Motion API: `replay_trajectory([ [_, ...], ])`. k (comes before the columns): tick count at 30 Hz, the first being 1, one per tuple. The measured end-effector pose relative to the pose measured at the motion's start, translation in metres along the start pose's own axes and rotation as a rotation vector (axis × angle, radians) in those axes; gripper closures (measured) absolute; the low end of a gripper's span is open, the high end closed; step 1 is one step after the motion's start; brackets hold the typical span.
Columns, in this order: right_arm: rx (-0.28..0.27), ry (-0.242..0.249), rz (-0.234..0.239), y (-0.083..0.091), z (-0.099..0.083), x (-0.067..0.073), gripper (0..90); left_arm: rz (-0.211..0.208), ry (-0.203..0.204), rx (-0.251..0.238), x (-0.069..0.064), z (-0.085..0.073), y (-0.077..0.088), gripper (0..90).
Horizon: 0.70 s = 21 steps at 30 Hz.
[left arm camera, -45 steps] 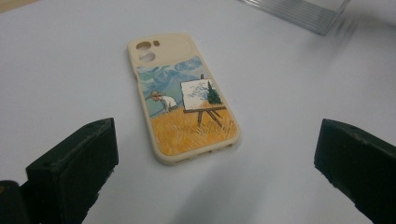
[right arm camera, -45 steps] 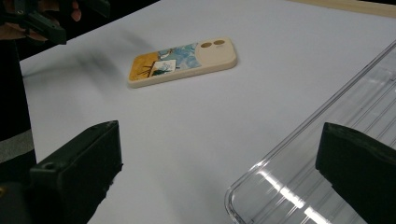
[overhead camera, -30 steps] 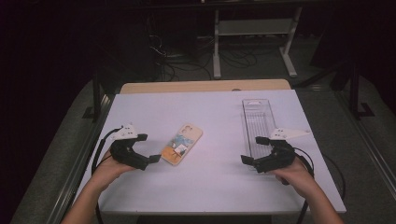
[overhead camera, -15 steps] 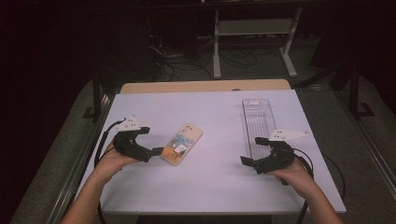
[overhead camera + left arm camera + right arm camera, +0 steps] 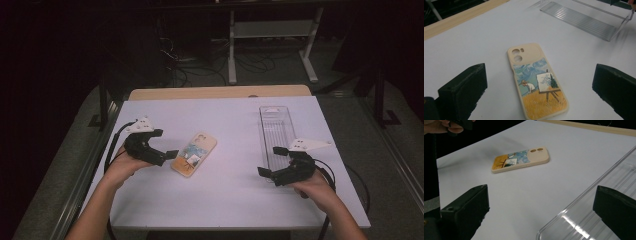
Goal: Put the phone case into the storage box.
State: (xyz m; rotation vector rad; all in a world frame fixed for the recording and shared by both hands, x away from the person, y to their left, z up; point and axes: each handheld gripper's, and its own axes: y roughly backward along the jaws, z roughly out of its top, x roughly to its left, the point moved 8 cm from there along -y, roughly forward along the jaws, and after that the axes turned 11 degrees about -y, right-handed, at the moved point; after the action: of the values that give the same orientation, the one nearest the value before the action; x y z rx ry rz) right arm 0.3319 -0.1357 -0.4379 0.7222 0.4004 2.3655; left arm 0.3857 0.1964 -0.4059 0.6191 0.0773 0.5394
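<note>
My left tongs [image 5: 161,145] gape wide, released, right beside the phone case [image 5: 194,154] lying flat mid-desk [image 5: 230,200]. Its painter-at-easel print [image 5: 541,85] carries no readable writing. My right tongs [image 5: 272,161] hang released too, by the clear tray [image 5: 276,127].

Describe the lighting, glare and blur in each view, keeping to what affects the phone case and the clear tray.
High view: the white table is brightly lit and the surroundings are dark; the beige painted phone case is small but legible. Left gripper view: the case is sharp, while the clear ribbed plastic tray is smeared by blur. Right gripper view: a glare streak lies on the tray, and the black tongs are soft.
</note>
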Motion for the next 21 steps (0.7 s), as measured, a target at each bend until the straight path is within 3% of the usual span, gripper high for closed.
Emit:
replay_trajectory([
  [21,-0.007,0.000,-0.001,0.000,0.000,0.001,0.2,0.009,0.038,-0.023,0.014,0.021,-0.024,0.0],
])
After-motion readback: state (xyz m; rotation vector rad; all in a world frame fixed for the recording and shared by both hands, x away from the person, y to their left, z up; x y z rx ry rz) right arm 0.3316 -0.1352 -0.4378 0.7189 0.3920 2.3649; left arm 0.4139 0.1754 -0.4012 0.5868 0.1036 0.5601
